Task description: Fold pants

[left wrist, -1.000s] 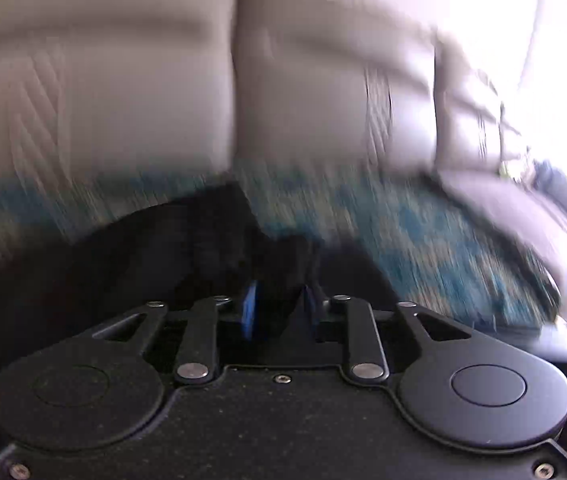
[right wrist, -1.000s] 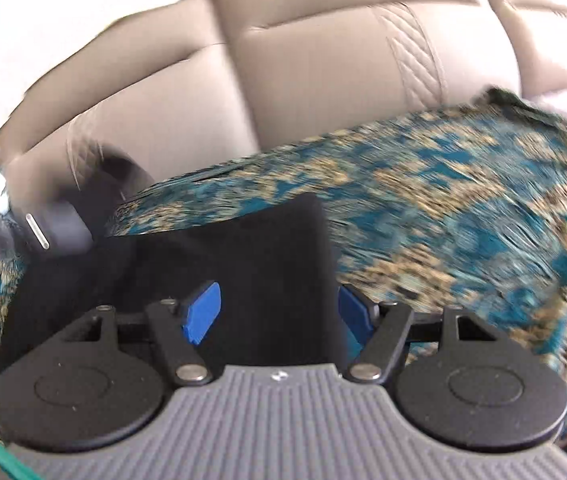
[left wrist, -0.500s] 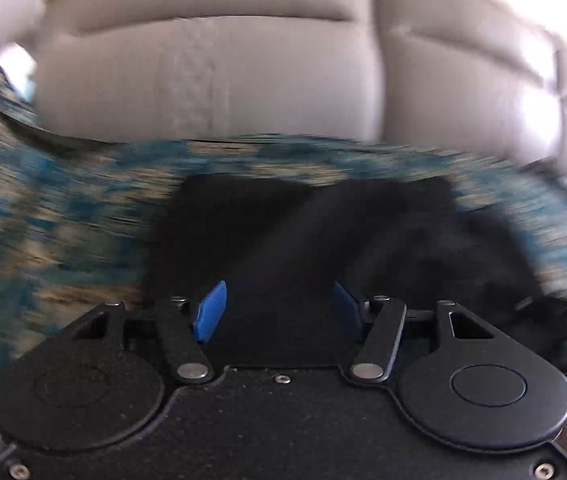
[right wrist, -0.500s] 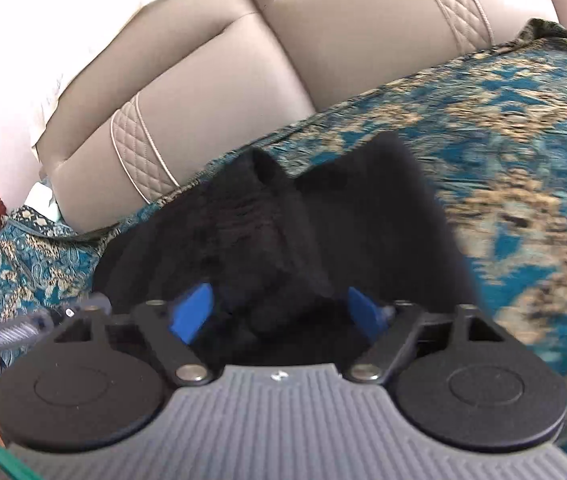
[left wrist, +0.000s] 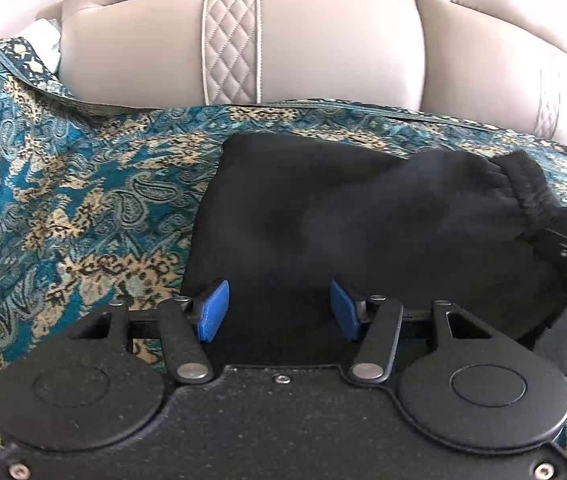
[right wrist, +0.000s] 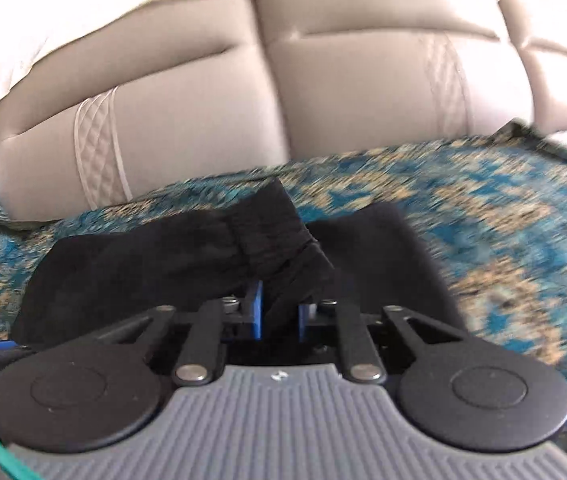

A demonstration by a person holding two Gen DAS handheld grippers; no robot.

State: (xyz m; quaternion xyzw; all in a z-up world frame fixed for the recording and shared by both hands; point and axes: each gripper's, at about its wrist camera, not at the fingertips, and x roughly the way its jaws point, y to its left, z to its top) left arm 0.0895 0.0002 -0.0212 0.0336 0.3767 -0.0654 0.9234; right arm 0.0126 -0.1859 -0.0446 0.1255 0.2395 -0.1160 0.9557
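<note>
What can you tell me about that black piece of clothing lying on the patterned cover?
The black pants look like soft, matte knit, already folded into a compact bundle on the teal and gold patterned cover, in front of the beige sofa back. A gathered elastic band shows at one end, lifted. The right gripper is pinching a fold near that band between its blue pads. The left gripper hangs open over the near edge, its pads apart.
</note>
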